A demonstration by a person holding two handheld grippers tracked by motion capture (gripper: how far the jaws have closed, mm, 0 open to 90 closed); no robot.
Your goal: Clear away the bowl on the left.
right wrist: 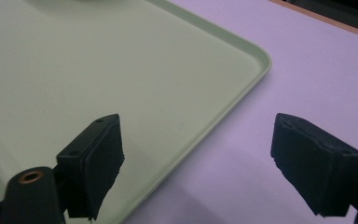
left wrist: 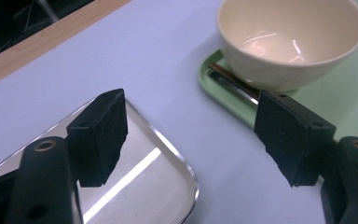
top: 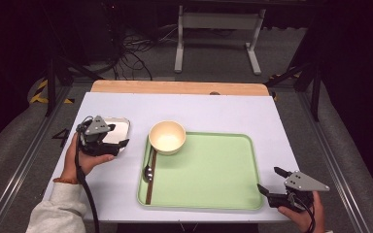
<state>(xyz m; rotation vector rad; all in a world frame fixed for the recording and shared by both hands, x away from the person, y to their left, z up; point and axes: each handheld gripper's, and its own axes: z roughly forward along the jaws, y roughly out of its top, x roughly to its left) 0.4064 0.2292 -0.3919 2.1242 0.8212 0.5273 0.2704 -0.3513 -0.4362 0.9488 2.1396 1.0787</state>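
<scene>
High view: the left gripper (top: 108, 141) hovers over the steel tray (top: 120, 127), which lies on the table (top: 213, 109) just left of the green tray (top: 213, 170); its jaws are spread, nothing between them. The bowl (top: 167, 137) sits at the green tray's far-left corner, with the spoon (top: 148, 172) and chopsticks (top: 151, 177) along its left edge. The right gripper (top: 272, 179) is released at its near-right corner.

Left gripper view: spread jaws frame the steel tray (left wrist: 140, 172), with the bowl (left wrist: 289, 42) beyond.

Right gripper view: open jaws straddle the green tray's (right wrist: 98, 70) rim.

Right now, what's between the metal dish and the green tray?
Bare white tabletop only. In the left gripper view, nothing lies between the metal dish and the green tray; the high view agrees.
</scene>
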